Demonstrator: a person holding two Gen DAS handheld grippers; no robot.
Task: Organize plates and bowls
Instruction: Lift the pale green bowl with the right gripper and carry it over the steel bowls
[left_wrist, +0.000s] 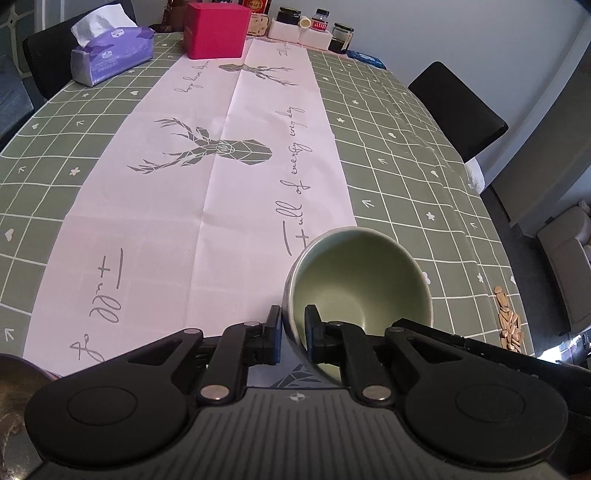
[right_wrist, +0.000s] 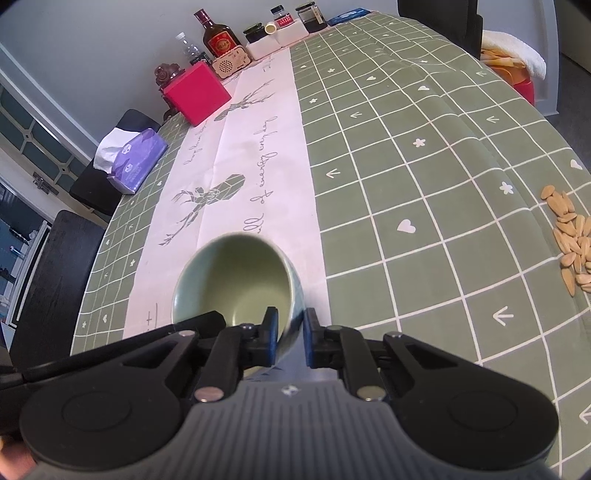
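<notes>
A pale green bowl (left_wrist: 360, 280) is held above the table between both grippers. My left gripper (left_wrist: 293, 334) is shut on its left rim, one finger inside and one outside. In the right wrist view the same bowl (right_wrist: 236, 284) is held by my right gripper (right_wrist: 290, 334), shut on its right rim. The bowl is tilted, with its inside facing the cameras. The other gripper's black arm (left_wrist: 461, 339) shows past the bowl in the left view and again in the right view (right_wrist: 177, 328). No plates are in view.
A green checked tablecloth with a white deer runner (left_wrist: 207, 192) covers the table. A purple tissue pack (left_wrist: 110, 55), a red box (left_wrist: 216, 31), jars and bottles (right_wrist: 218, 37) stand at the far end. Seeds (right_wrist: 570, 236) lie near the right edge. Black chairs (left_wrist: 458, 110) surround it.
</notes>
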